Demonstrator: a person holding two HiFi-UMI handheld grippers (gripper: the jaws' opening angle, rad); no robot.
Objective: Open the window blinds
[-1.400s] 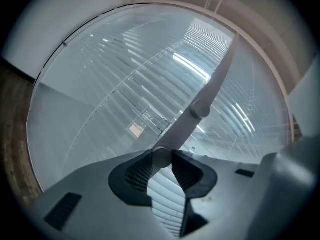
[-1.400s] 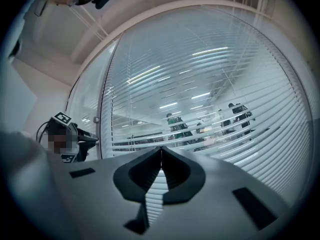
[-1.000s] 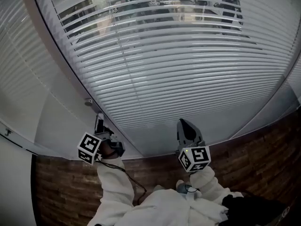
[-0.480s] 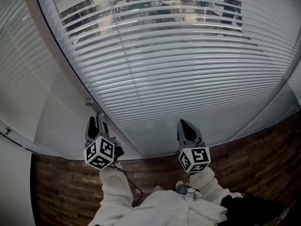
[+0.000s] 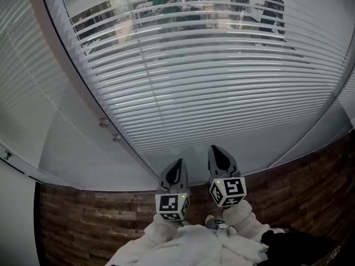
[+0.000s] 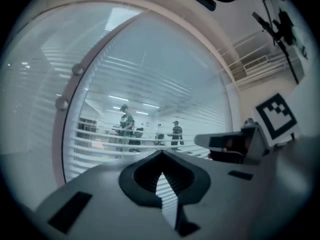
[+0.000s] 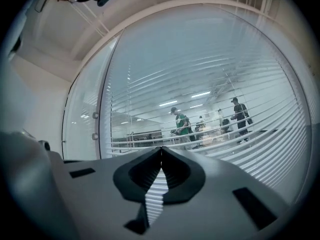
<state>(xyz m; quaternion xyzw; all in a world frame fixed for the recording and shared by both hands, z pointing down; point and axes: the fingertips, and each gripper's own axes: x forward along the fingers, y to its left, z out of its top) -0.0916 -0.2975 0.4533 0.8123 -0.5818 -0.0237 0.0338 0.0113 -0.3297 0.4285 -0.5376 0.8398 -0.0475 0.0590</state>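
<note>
Currently the left gripper (image 5: 177, 163) has just closed on nothing. The right gripper (image 5: 214, 148) is pinched together too, equally empty. Both sit level before the white horizontal-slat window blinds (image 5: 222, 87), not touching them. Pushing forward like this could bend the thin slats, and neither gripper holds a cord or wand.
</note>
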